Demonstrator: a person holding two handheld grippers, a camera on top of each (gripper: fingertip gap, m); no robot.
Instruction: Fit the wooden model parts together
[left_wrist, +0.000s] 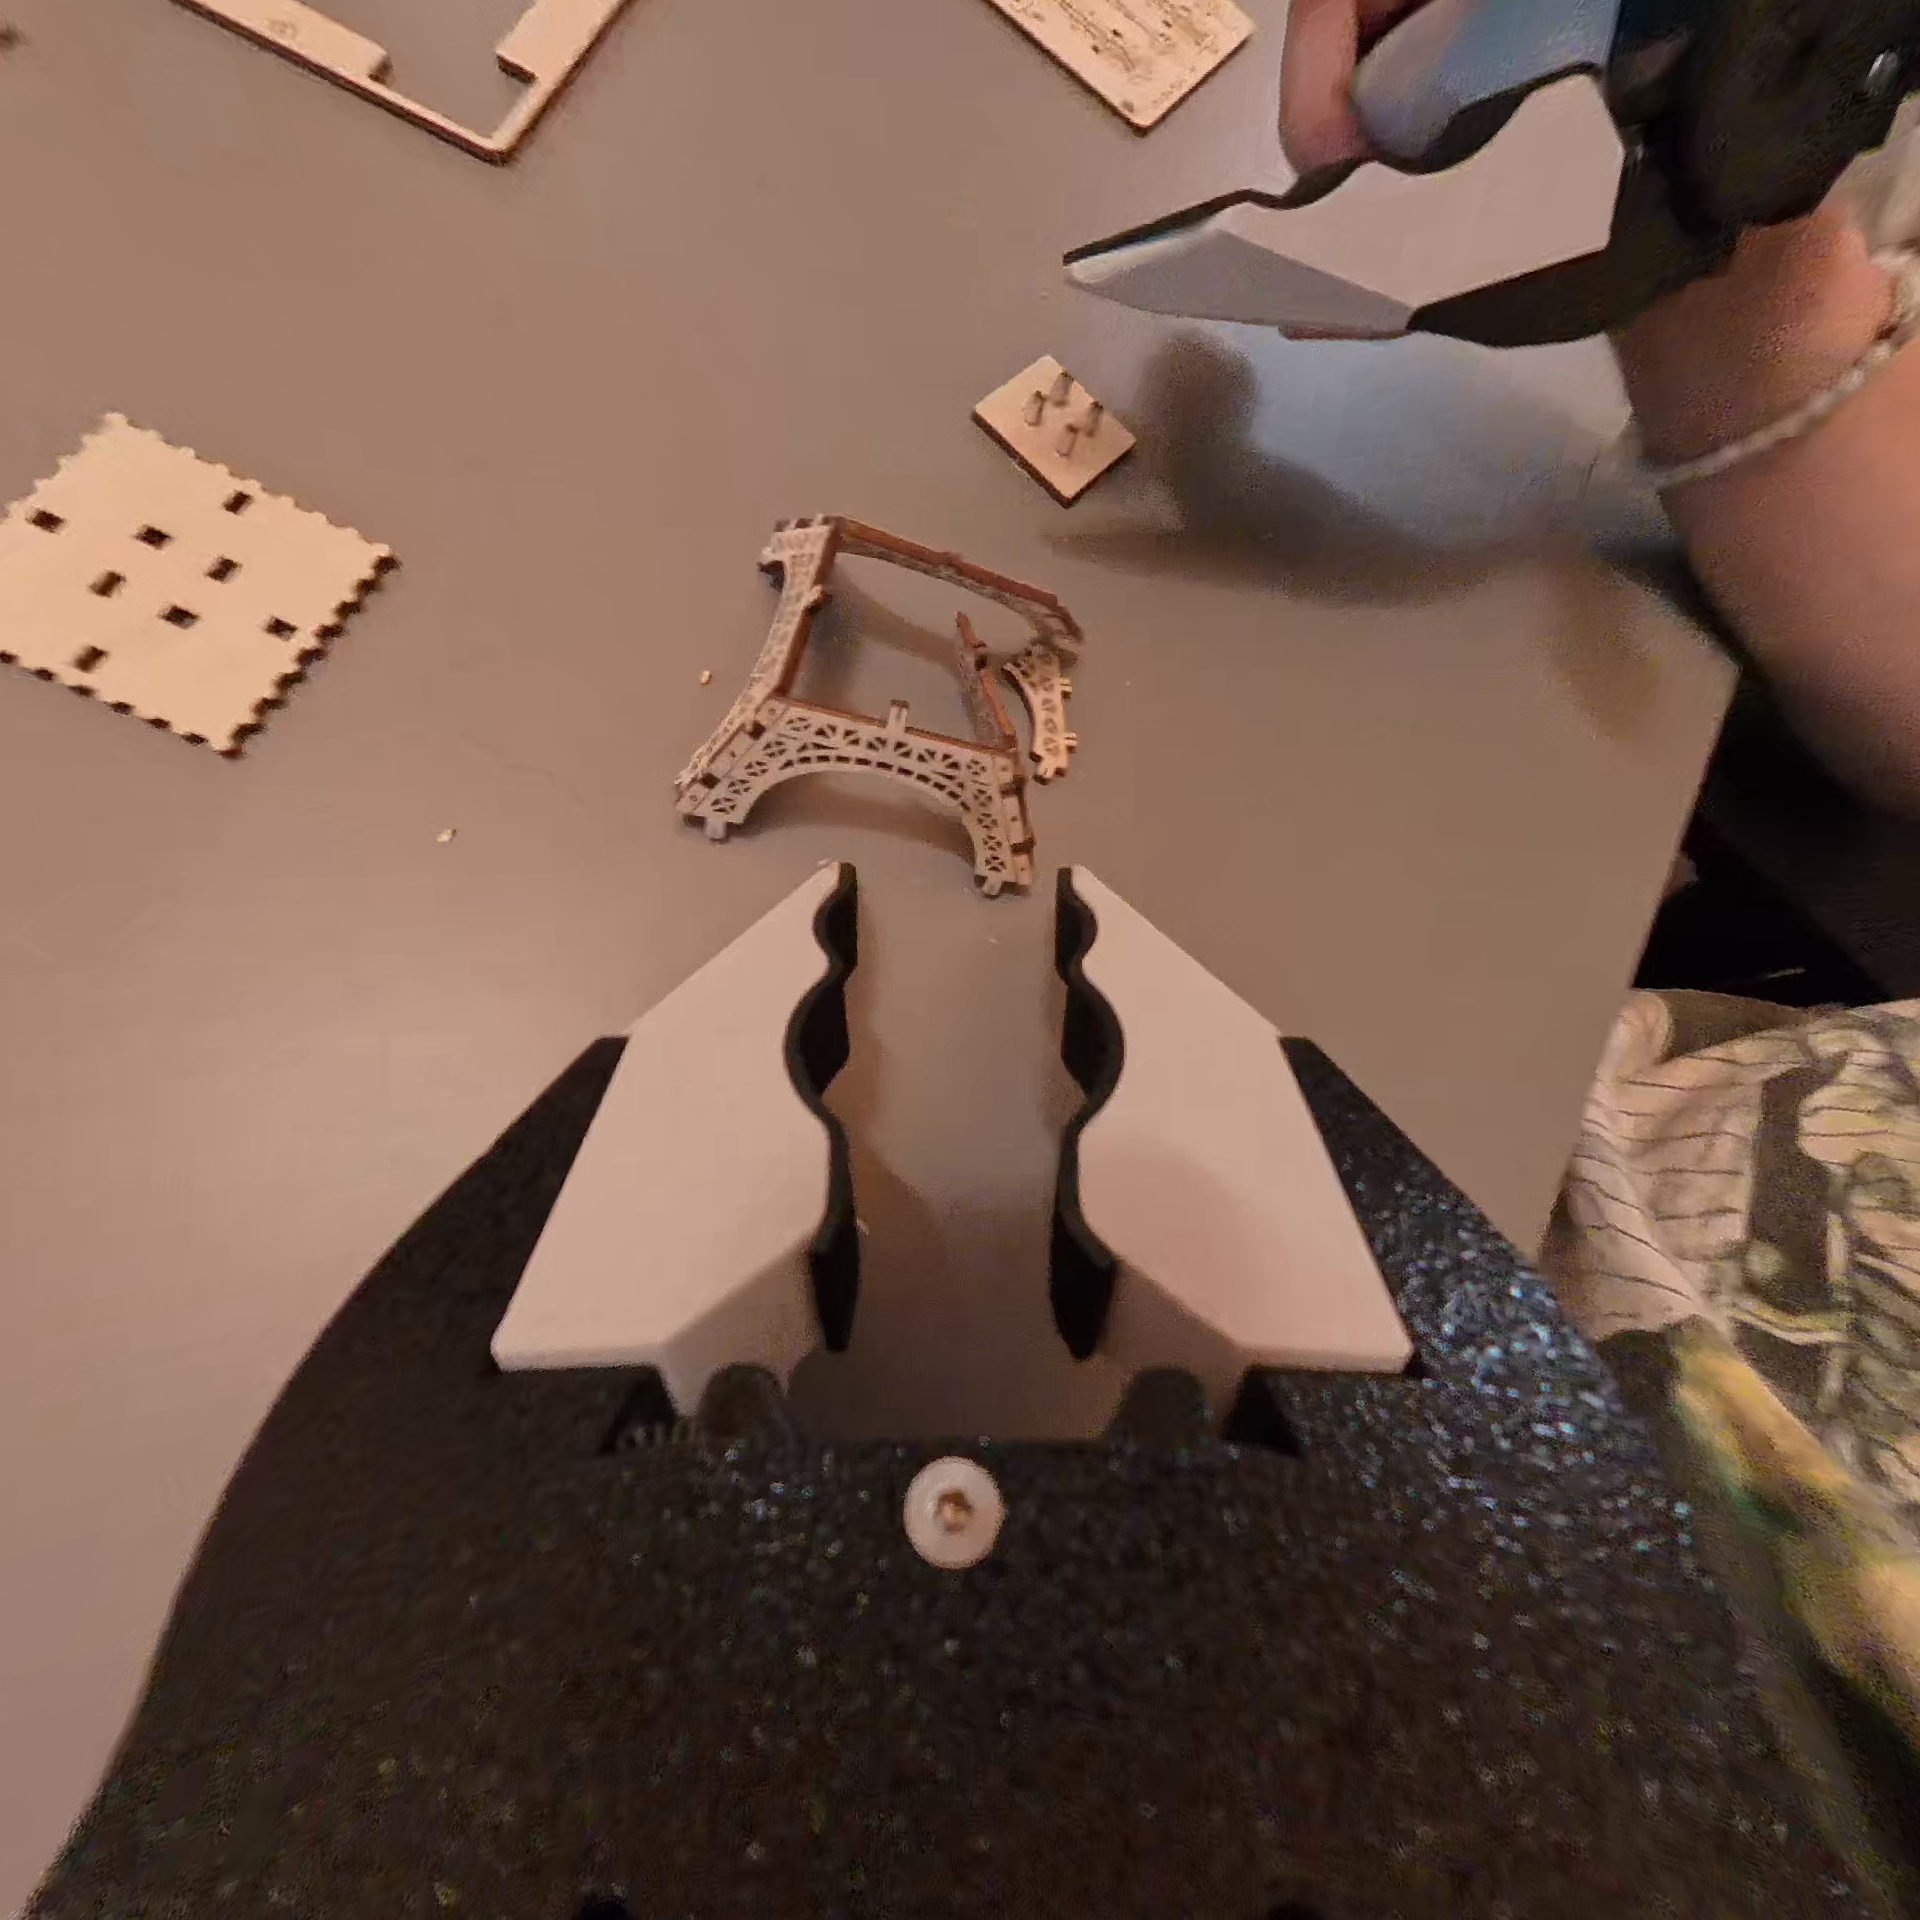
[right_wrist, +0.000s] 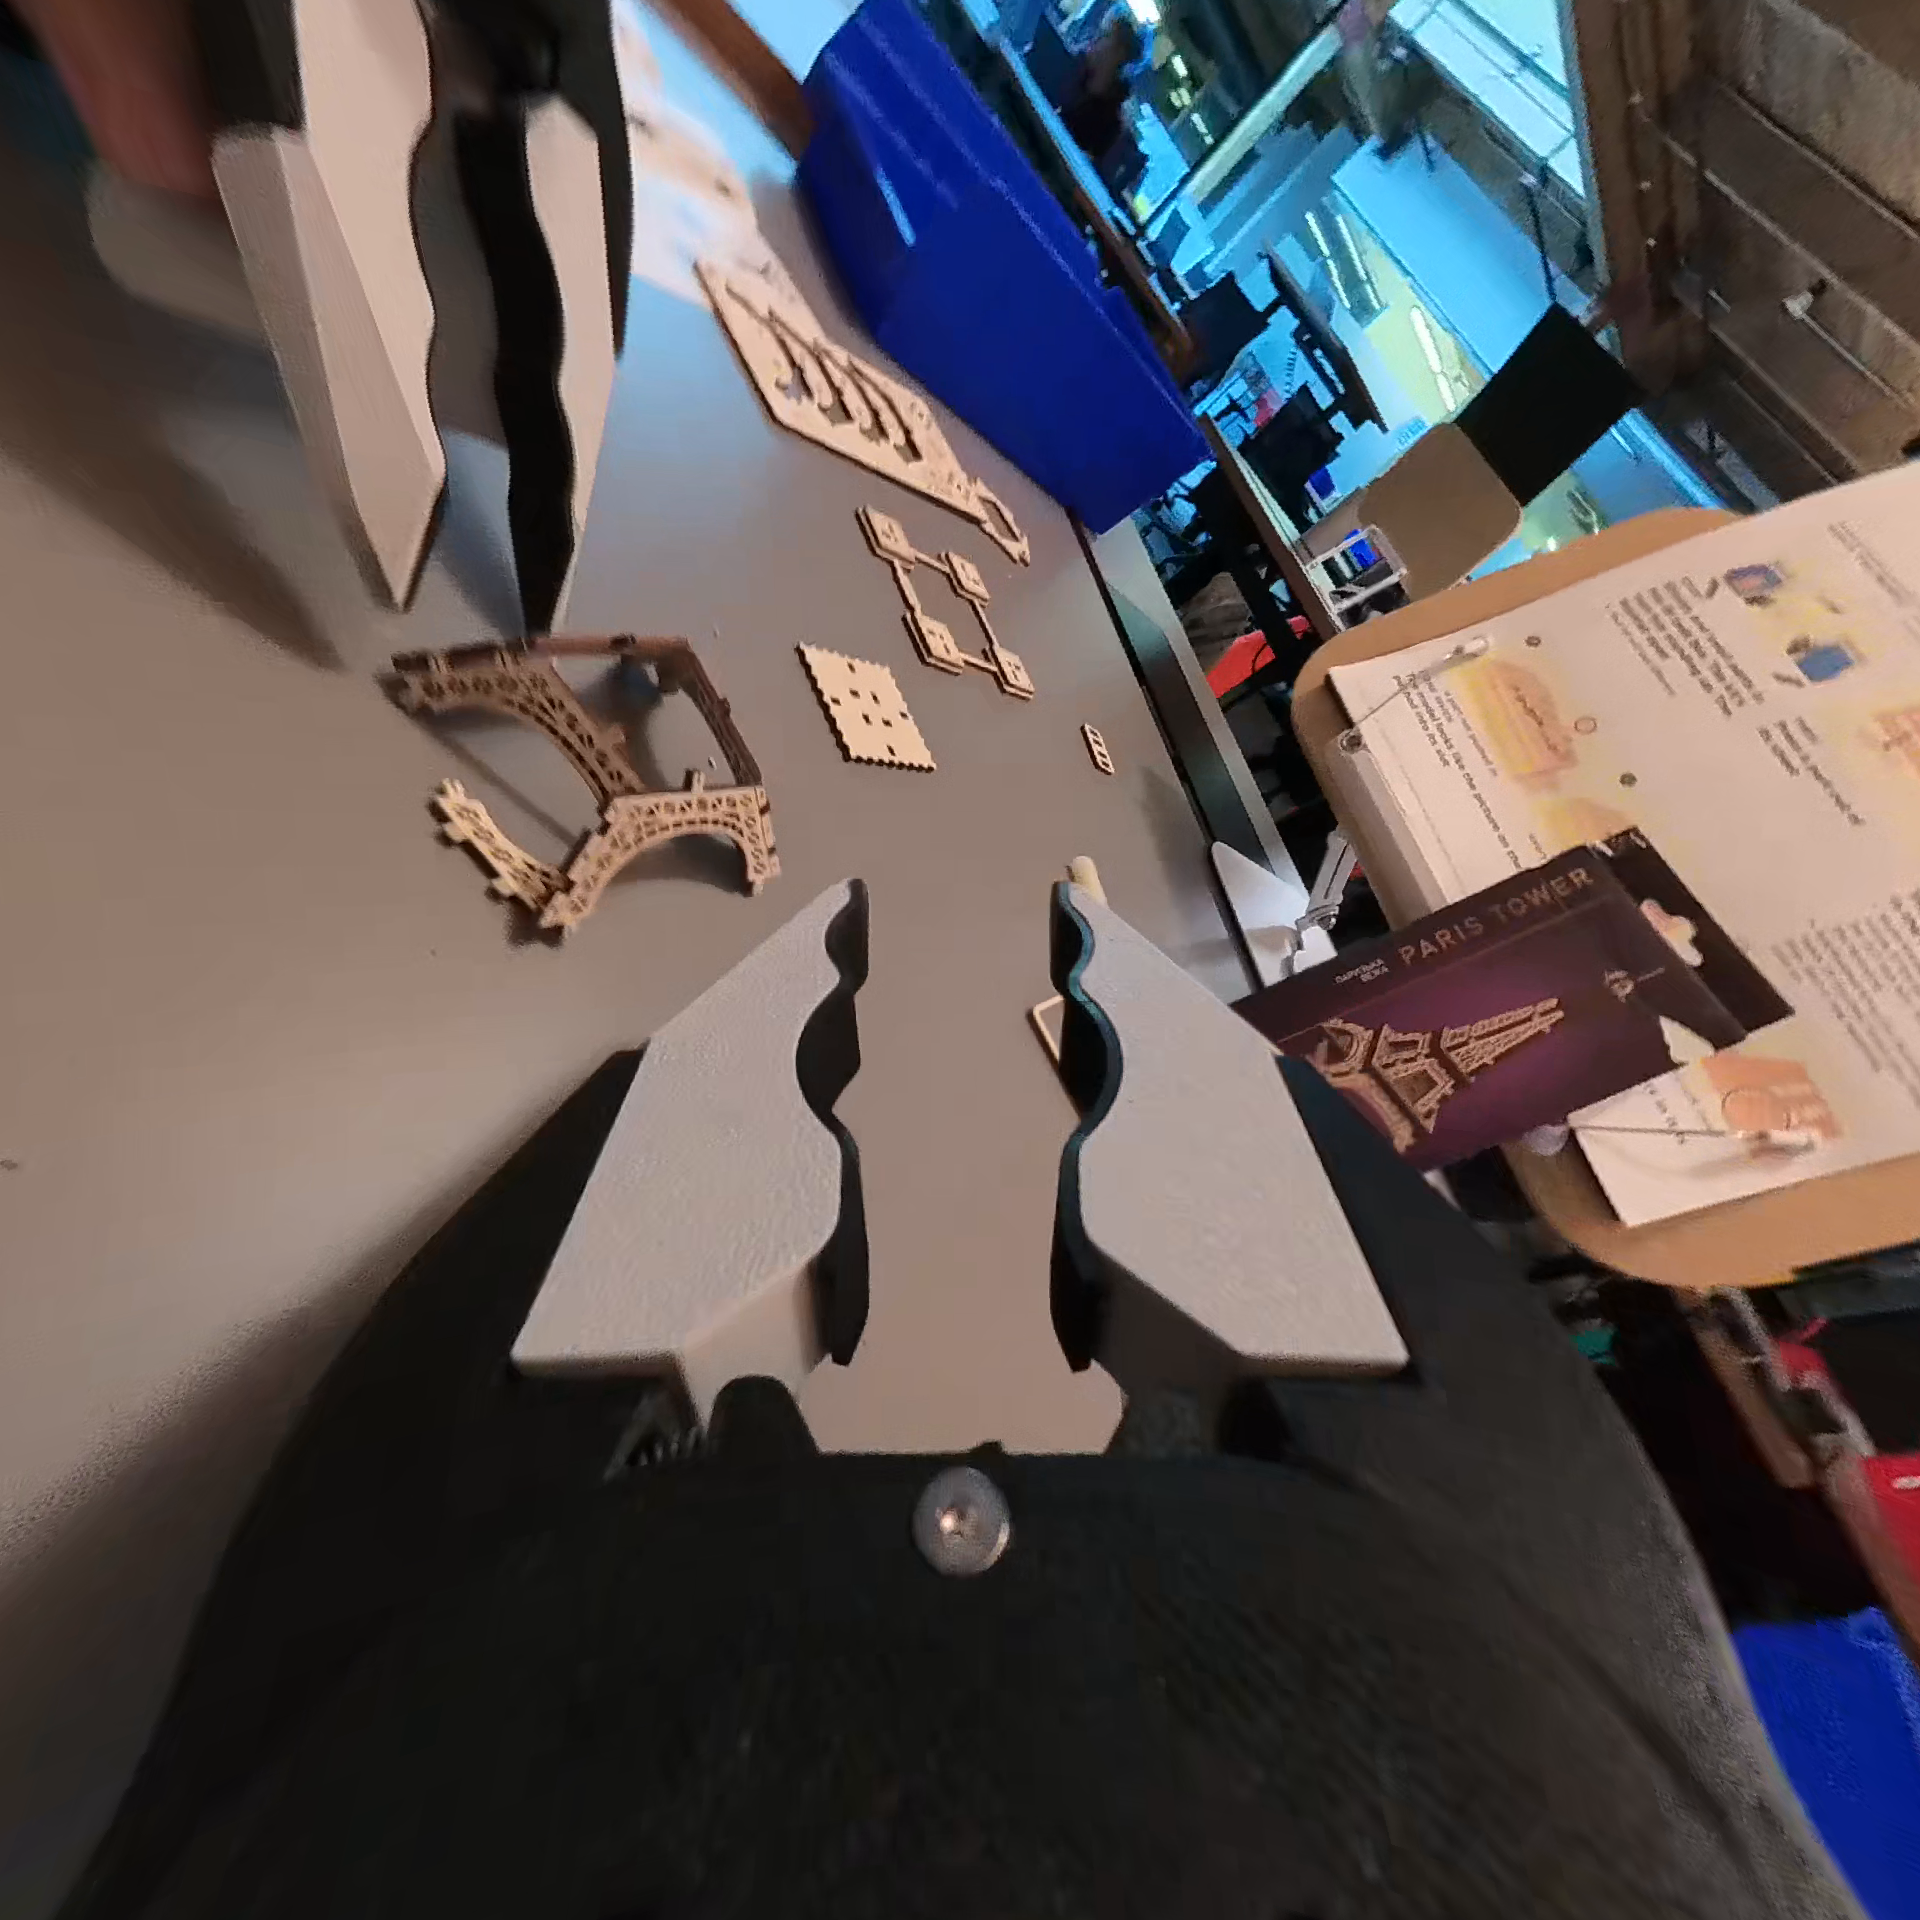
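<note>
On the grey desk (left_wrist: 436, 312), far left, lies a flat pale wooden square plate with toothed edges and small rectangular slots (left_wrist: 171, 582). To its right, near the desk's middle, sits the part-built lattice wooden tower base (left_wrist: 883, 707): thin laser-cut arched sides joined into an open four-sided frame, pale on the faces and dark brown on the cut edges, with one curved leg piece lying loose just beside its right corner. Farther right and back rests a small square wooden tile with short upright pegs (left_wrist: 1055, 428).

The left tool (left_wrist: 956, 883) hovers just short of the tower base, its two grey fingers with wavy black pads spread apart and empty. The right tool (right_wrist: 961, 899) is held at a tilt over the desk's right part, fingers likewise apart, gripping nothing; a hand (left_wrist: 1325, 94) holds it from above, with a bracelet at the wrist (left_wrist: 1787, 416).
</note>
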